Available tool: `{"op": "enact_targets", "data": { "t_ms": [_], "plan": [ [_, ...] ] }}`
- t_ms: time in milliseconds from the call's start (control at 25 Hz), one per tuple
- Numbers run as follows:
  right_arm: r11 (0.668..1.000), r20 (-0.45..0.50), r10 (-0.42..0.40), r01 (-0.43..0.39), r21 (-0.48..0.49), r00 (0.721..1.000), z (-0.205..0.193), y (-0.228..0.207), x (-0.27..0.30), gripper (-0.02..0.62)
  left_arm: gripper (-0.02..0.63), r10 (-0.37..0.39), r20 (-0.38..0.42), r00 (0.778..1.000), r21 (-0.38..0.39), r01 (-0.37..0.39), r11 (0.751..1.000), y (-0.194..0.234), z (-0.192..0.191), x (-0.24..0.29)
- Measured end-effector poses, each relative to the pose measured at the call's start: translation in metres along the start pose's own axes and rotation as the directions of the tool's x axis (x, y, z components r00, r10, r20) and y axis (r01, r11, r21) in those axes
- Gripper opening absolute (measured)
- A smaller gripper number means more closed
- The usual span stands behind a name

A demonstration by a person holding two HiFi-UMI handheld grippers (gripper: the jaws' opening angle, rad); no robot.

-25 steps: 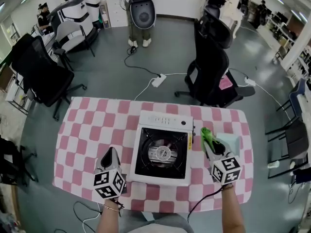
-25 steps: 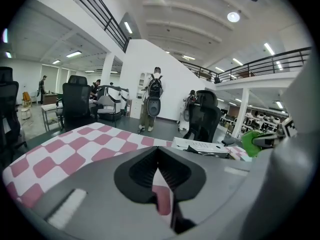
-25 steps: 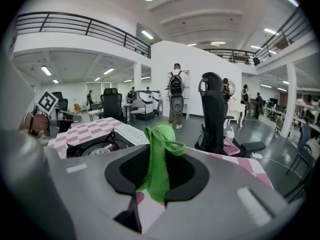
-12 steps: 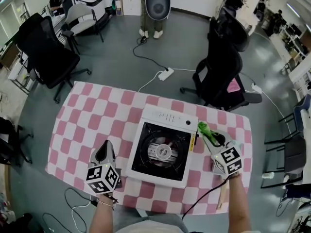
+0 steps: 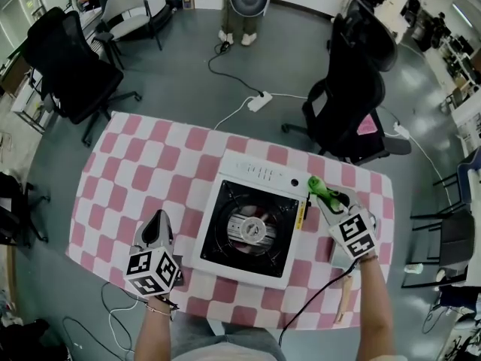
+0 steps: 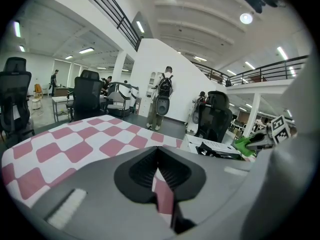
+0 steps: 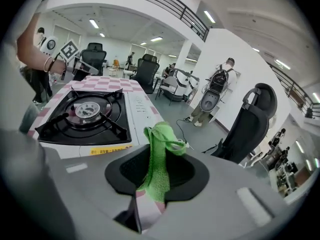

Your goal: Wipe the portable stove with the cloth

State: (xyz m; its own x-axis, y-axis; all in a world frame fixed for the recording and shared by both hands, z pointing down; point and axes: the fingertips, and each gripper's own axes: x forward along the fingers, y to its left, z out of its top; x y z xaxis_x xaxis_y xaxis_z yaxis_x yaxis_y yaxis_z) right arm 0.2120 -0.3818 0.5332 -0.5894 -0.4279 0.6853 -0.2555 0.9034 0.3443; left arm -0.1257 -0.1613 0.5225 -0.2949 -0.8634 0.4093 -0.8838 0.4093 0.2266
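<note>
A white portable stove [image 5: 252, 228] with a black top and a round burner [image 5: 248, 232] sits in the middle of the pink-and-white checked table [image 5: 135, 171]. My right gripper [image 5: 325, 192] is shut on a bright green cloth [image 5: 317, 186], held just beside the stove's right edge near its far corner. In the right gripper view the green cloth [image 7: 159, 156] sticks up between the jaws, with the stove [image 7: 87, 116] to the left. My left gripper [image 5: 156, 228] is shut with nothing in it, low over the table left of the stove.
Black office chairs stand beyond the table at the far right [image 5: 353, 104] and far left [image 5: 71, 74]. A power strip [image 5: 260, 101] and cables lie on the floor behind the table. A person [image 5: 244, 6] stands further back. A cable [image 5: 316, 299] trails from my right gripper.
My right gripper has carried the green cloth up and slightly left, closer to the stove's far right corner. My head view has shifted. The left gripper stays beside the stove.
</note>
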Motion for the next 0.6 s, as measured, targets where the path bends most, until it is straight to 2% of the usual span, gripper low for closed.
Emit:
{"op": "enact_targets", "data": {
  "t_ms": [600],
  "plan": [
    [0.977, -0.114, -0.013, -0.012, -0.214, 0.993, 0.0, -0.012, 0.028, 0.095, 0.0, 0.007, -0.016, 1.0, -0.003, -0.007, 1.0, 0.009, -0.009, -0.009]
  ]
}}
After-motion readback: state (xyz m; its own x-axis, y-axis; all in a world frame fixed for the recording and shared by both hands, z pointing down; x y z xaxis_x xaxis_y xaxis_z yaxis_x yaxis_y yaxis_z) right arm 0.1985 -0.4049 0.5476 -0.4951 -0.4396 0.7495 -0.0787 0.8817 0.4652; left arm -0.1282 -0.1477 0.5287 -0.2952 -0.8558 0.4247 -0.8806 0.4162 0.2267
